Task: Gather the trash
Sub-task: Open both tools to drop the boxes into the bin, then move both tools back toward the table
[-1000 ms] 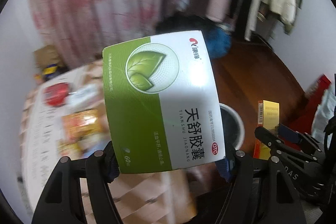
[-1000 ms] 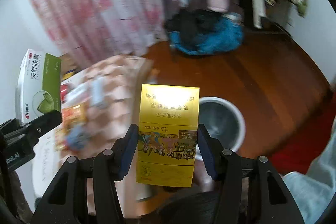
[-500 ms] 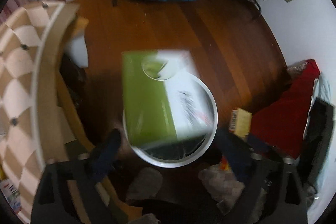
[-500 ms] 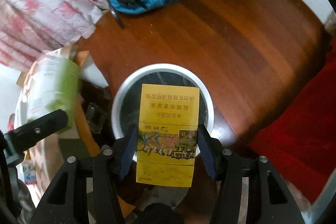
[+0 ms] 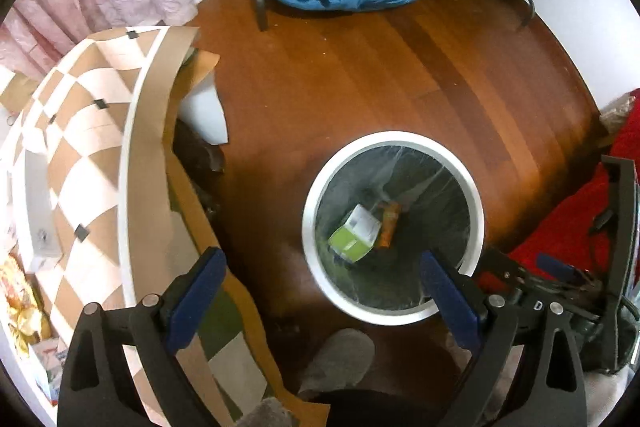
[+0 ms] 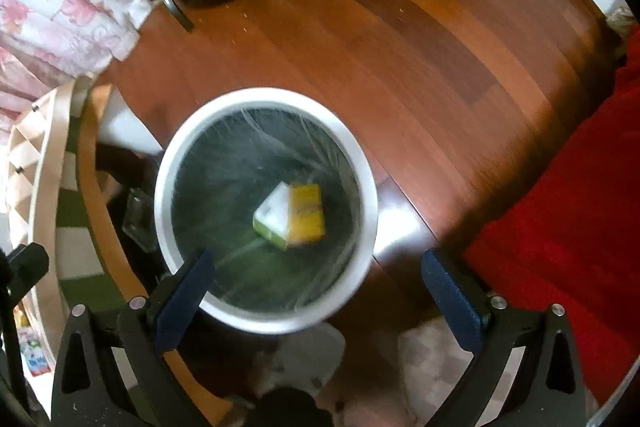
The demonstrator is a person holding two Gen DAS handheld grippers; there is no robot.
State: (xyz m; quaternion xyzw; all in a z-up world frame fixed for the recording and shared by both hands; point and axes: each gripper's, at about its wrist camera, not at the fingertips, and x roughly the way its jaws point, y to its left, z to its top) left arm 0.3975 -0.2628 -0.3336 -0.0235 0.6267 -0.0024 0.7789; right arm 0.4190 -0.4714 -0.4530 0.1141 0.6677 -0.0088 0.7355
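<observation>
Both the left tongs and the right tongs gape wide and empty above the white waste bin, where the green-and-white medicine carton and yellow carton lie ahead between the fingers, seemingly light, stiff cardboard best pinched across flat faces.

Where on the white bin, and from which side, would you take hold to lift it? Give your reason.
Grip the white bin by its rim, coming straight down, one finger inside and one outside. The round body looks too wide for the open left gripper, and the rim is its one thin edge.
</observation>
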